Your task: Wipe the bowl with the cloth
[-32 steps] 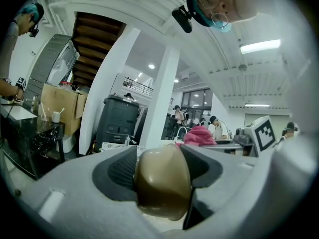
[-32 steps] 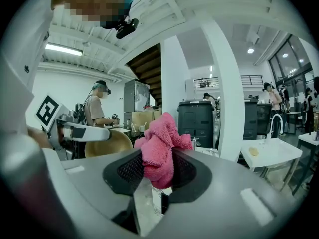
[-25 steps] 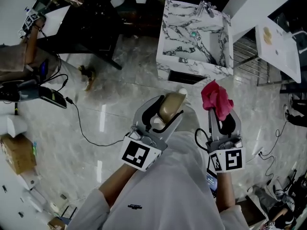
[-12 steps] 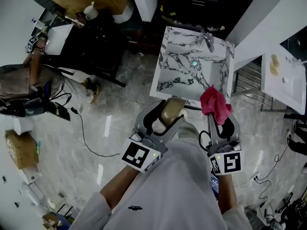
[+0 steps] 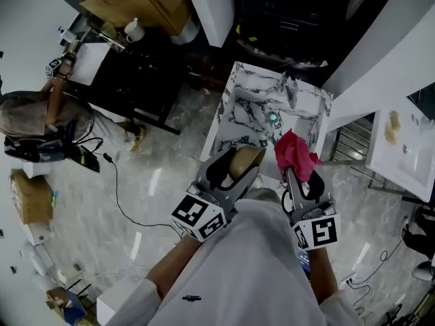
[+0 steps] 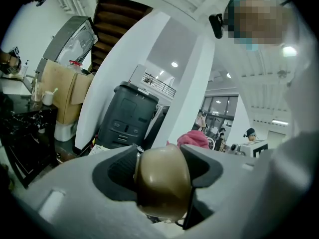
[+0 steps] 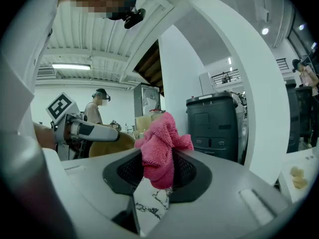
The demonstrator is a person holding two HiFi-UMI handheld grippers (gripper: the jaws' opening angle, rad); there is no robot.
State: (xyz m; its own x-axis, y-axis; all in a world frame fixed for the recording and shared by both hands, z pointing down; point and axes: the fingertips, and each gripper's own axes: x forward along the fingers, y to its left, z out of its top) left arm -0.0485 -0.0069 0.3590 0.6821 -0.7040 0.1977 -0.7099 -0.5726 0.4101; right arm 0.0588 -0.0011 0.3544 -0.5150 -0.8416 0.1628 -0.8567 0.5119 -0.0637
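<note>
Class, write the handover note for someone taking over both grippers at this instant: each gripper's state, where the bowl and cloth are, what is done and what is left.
Left gripper: shut on the tan bowl, held up in the air.
Right gripper: shut on the bunched pink cloth, also held up.
Position: bowl and cloth are side by side but apart, in front of the marble sink.
Done: both items are picked up.
Left: bring the cloth to the bowl and wipe it; no contact shows yet.

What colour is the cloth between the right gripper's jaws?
The cloth is pink. The right gripper view shows it best.
</note>
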